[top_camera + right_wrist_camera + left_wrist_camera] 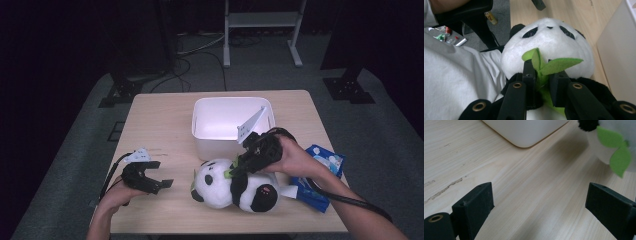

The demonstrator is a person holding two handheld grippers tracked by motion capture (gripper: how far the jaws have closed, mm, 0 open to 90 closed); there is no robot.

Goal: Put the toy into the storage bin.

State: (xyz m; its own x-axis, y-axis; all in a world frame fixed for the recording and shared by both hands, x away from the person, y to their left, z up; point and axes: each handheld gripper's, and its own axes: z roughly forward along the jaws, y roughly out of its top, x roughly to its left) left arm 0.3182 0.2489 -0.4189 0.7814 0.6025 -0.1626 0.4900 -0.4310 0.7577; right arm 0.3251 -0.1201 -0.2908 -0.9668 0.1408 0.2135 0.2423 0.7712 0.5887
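Note:
A plush panda (235, 187) lies on the wooden table (160, 125) near its front edge, head to the left, with green felt leaves (554, 64) at its neck. My right gripper (235, 169) is shut on those leaves, its jaws pinching the felt stem (541, 80) just below the panda's face (549, 40). My left gripper (157, 175) rests low at the front left, open, with bare wood between its wide-apart jaws (539, 202). In the left gripper view the panda's edge and a green leaf (617, 150) sit at the top right.
A white rectangular bin (232, 125) stands behind the panda, mid-table; its corner (524, 135) lies ahead of the left gripper. A blue packet (320, 175) lies at the right, partly under the person's right forearm. A white frame (262, 30) and cables sit on the floor beyond.

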